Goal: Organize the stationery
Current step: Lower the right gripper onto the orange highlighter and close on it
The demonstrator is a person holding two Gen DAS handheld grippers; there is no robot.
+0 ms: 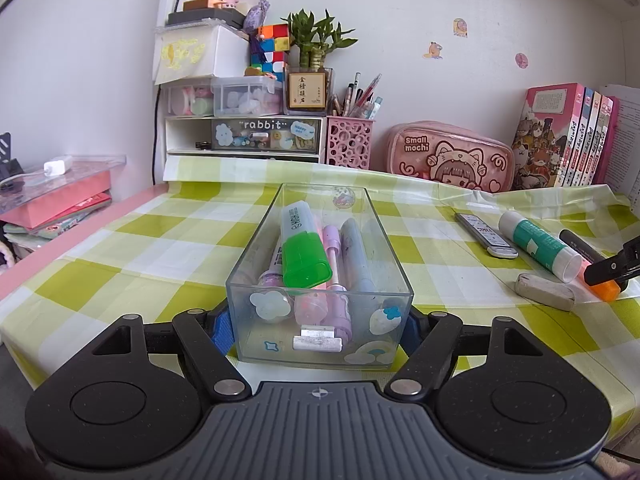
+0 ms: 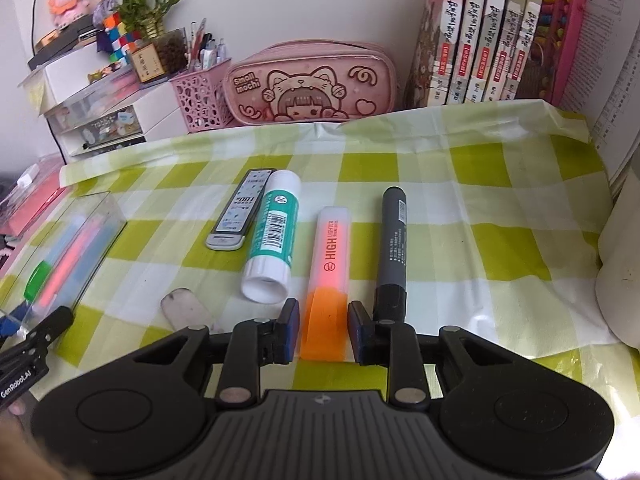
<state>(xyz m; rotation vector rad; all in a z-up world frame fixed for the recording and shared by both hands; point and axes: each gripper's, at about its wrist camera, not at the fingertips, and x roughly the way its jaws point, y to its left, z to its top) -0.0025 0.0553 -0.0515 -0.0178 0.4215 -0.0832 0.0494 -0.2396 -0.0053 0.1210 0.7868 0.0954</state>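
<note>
The right gripper is straddling the highlighter's orange cap, jaws parted, not touching. The left gripper is bracketing the box, jaws wide against its walls.

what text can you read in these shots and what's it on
"rabbit": drawer organizer
"Small mochi": pink pencil case
"HIGH LIGHTER": orange highlighter
"GenRobot.AI": left gripper
Too small or blurred: glue stick, grey marker, book spines, plant plaque.
</note>
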